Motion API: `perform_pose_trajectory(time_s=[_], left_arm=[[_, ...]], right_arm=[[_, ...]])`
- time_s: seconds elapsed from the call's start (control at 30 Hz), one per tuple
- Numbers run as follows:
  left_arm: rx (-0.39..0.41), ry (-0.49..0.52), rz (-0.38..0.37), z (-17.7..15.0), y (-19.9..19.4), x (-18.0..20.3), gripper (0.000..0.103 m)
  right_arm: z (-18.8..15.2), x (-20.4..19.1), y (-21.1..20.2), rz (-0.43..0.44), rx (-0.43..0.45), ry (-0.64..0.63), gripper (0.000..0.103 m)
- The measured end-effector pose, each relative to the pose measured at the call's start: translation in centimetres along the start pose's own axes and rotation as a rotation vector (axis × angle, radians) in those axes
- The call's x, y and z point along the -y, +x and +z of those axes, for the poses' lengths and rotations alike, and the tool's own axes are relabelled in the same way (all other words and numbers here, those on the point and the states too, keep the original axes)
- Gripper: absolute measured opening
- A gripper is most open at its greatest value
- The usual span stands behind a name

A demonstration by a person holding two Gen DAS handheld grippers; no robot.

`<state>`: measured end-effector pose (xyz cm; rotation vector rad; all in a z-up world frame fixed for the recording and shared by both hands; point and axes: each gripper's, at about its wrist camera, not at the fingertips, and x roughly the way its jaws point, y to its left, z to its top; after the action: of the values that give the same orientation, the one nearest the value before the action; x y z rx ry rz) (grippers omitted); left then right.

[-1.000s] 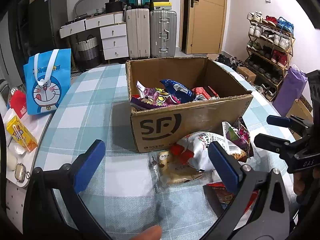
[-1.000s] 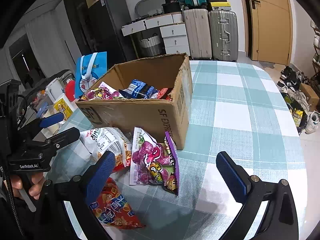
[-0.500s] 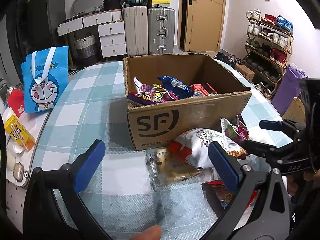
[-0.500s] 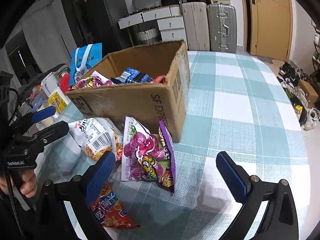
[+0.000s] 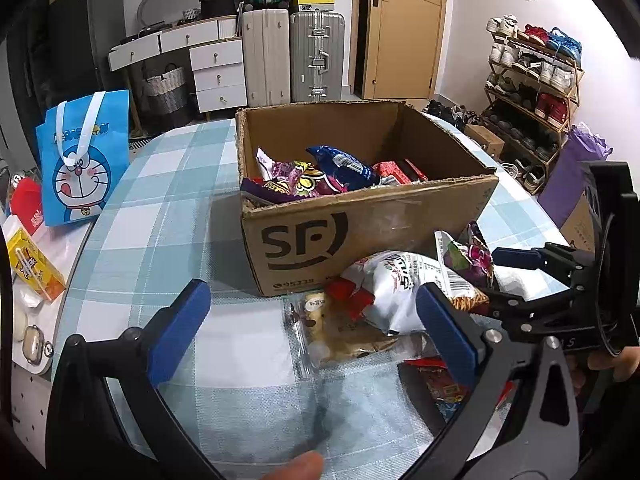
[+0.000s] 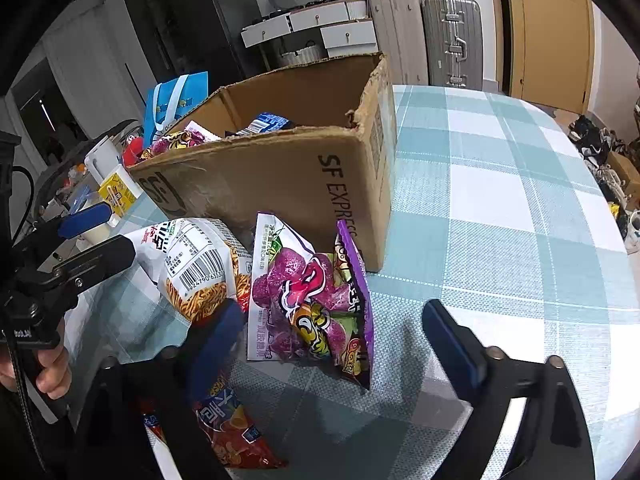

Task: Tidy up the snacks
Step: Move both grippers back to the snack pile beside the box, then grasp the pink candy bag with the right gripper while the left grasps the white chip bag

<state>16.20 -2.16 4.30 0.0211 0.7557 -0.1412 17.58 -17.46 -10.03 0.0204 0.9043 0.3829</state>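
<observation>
An open cardboard SF box [image 5: 372, 220] [image 6: 280, 176] on the checked table holds several snack bags. In front of it lie a white noodle-snack bag [image 5: 400, 284] [image 6: 200, 264], a purple candy bag [image 6: 316, 304] [image 5: 472, 256], a clear cookie packet [image 5: 340, 332] and a red chip bag [image 6: 232, 428] [image 5: 444, 388]. My left gripper [image 5: 312, 324] is open and empty, just short of the cookie packet. My right gripper [image 6: 336, 340] is open and empty, low over the purple bag's near edge.
A blue Doraemon bag [image 5: 82, 160] stands at the table's left edge. A side shelf with a yellow carton [image 5: 34, 266] and small items lies left. Suitcases [image 5: 292, 56], drawers and a shoe rack [image 5: 536, 76] stand behind. Bare checked cloth [image 6: 500, 200] extends right of the box.
Both grippers have moved forward and lower toward the snacks in front of the box. The right gripper has closed in on the purple bag. Both stay open.
</observation>
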Motion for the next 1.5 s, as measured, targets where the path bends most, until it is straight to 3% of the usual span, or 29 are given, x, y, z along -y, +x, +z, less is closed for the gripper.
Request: perform_pose_trajectory(time_s=[0.17, 0.33, 0.47, 0.6, 1.07, 1.5], left_arm=[[-0.002, 0.002, -0.003, -0.1, 0.1, 0.2, 0.103], [-0.005, 0.002, -0.005, -0.1, 0.1, 0.2, 0.103], [-0.005, 0.007, -0.011, -0.1, 0.2, 0.4, 0.103], [-0.009, 0.006, -0.027, -0.2, 0.2, 0.5, 0.103], [-0.057, 0.024, -0.162, -1.0, 1.5, 2.3, 0.103], [-0.091, 0.025, -0.184, -1.3, 2.7, 2.4, 0.103]], right_arm=[[-0.1, 0.0, 0.3, 0.014, 0.002, 0.005, 0.084], [0.0, 0.0, 0.5, 0.032, 0.005, 0.006, 0.07], [-0.1, -0.1, 0.5, 0.039, 0.003, 0.0, 0.052], [-0.2, -0.3, 0.3, 0.043, 0.01, -0.012, 0.049], [-0.2, -1.1, -1.0, 0.061, 0.037, -0.045, 0.048], [-0.4, -2.9, -0.8, 0.099, 0.032, -0.103, 0.048]])
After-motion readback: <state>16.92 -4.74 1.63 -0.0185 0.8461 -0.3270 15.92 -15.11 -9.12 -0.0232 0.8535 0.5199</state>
